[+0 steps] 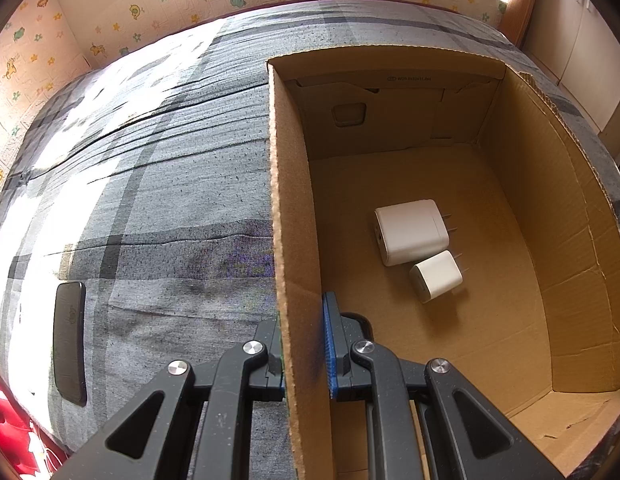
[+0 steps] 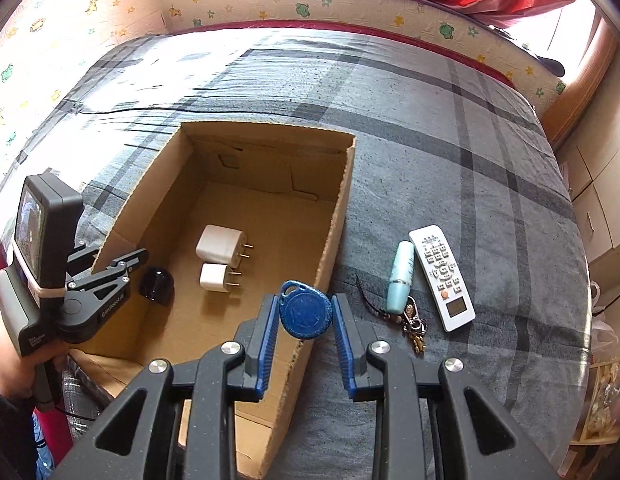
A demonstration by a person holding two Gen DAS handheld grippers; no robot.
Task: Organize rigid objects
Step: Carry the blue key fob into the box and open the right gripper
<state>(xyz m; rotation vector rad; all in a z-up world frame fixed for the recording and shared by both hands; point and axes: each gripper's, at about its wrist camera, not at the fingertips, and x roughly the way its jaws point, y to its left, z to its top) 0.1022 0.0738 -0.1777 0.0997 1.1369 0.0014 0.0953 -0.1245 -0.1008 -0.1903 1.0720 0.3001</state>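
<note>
Right now the blue key fob (image 2: 306, 314) sits clamped between the blue pads of the right gripper (image 2: 305, 320), held by its edges with its loop end pointing away from the camera, hanging over the near right wall of the cardboard box (image 2: 342, 200); the step in hand, as I judge it, is to carry the fob over that wall and set it on the box floor. To do it well, bring the fob fully clear of the rim before lowering; aim for the bare cardboard this side of the two white chargers, the larger charger (image 2: 220, 245) and the smaller charger (image 2: 214, 277), which lie touching or nearly so, prongs to the right; part the jaws only when the fob is low, so that it does not bounce. The left gripper (image 1: 302, 344) has its jaws shut on the box's left wall, one finger outside and one inside, which steadies the box on the soft plaid bedcover (image 2: 470, 160); a dark round thing (image 2: 156, 282) near it may be that gripper's inner finger, though the view is unclear. Outside the box, just right of it, wait a pale blue tube (image 2: 400, 276), a white remote control (image 2: 442, 276) and a bunch of keys (image 2: 414, 324); a black phone-like slab (image 1: 70, 340) lies on the cover to the box's left.
</note>
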